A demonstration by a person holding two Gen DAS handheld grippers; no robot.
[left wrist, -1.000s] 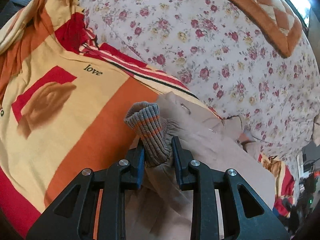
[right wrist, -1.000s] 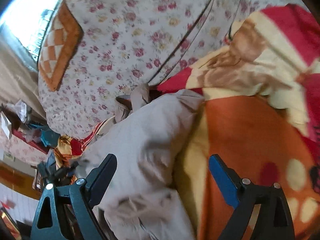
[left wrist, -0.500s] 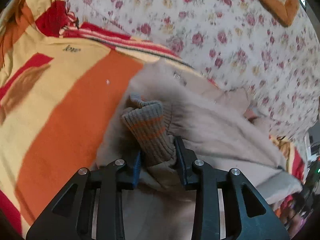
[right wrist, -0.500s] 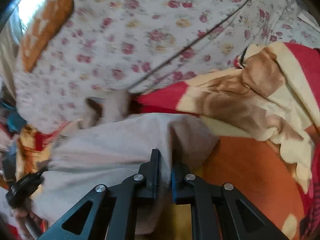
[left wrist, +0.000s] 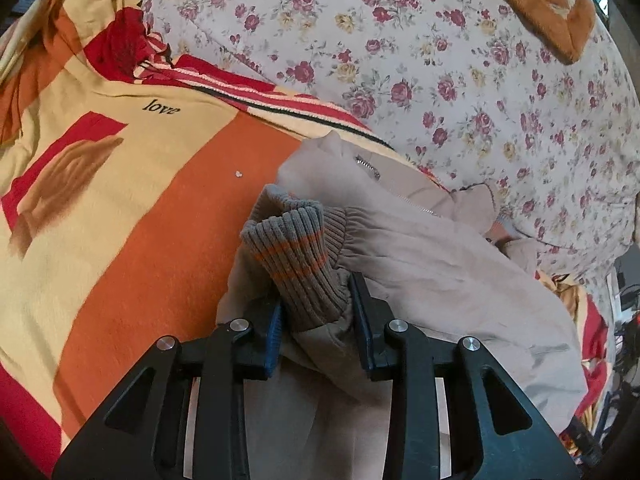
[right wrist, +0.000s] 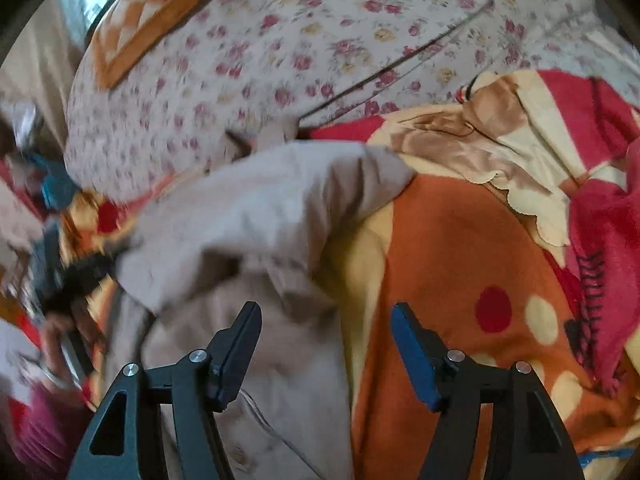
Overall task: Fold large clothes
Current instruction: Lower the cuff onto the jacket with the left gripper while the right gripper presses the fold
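My left gripper (left wrist: 318,320) pinches the ribbed cuff (left wrist: 296,256) of the beige jacket (left wrist: 440,280) at frame centre on the orange blanket (left wrist: 160,240), while my right gripper (right wrist: 326,344) is opening, jaws clear of the cloth.

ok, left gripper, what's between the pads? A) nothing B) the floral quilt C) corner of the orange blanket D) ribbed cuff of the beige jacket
D: in the left wrist view the left gripper is clamped on the grey ribbed cuff with orange stripes, at the end of the beige jacket sleeve; the blanket lies underneath, ungripped.
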